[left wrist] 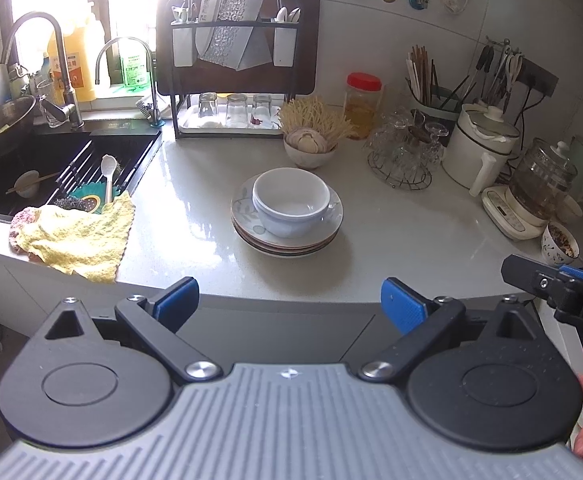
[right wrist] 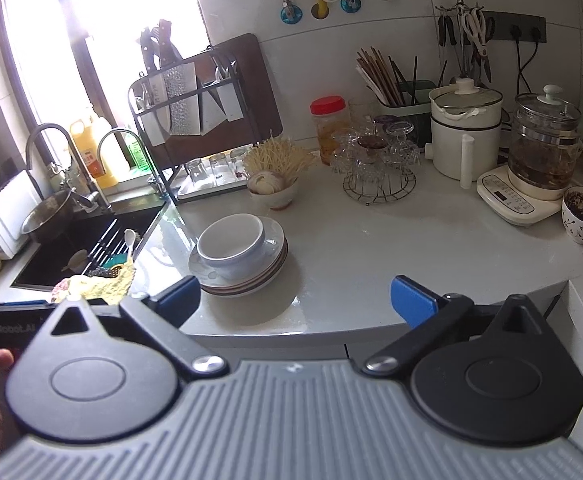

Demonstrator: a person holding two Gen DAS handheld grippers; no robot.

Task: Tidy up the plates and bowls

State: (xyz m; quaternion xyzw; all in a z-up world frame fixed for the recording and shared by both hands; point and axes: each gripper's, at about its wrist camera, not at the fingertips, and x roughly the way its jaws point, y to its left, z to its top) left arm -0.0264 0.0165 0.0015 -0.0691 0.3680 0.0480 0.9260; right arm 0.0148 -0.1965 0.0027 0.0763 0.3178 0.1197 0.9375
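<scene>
A white bowl (left wrist: pixel 290 201) sits on a stack of plates (left wrist: pixel 251 222) in the middle of the grey counter. In the right wrist view the bowl (right wrist: pixel 231 245) and the plates (right wrist: pixel 269 266) lie left of centre. My left gripper (left wrist: pixel 289 304) is open and empty, held off the counter's front edge, short of the stack. My right gripper (right wrist: pixel 295 304) is open and empty, also off the front edge, to the right of the stack. The right gripper's tip shows at the right edge of the left wrist view (left wrist: pixel 547 280).
A black sink (left wrist: pixel 51 168) with a spoon and a yellow cloth (left wrist: pixel 75 236) lies left. A knife rack (left wrist: pixel 235 52), glasses, a bowl of noodles (left wrist: pixel 311 140), a wire glass stand (left wrist: pixel 403 156), a white pot (left wrist: pixel 479 148) and a kettle (left wrist: pixel 539 188) line the back and right.
</scene>
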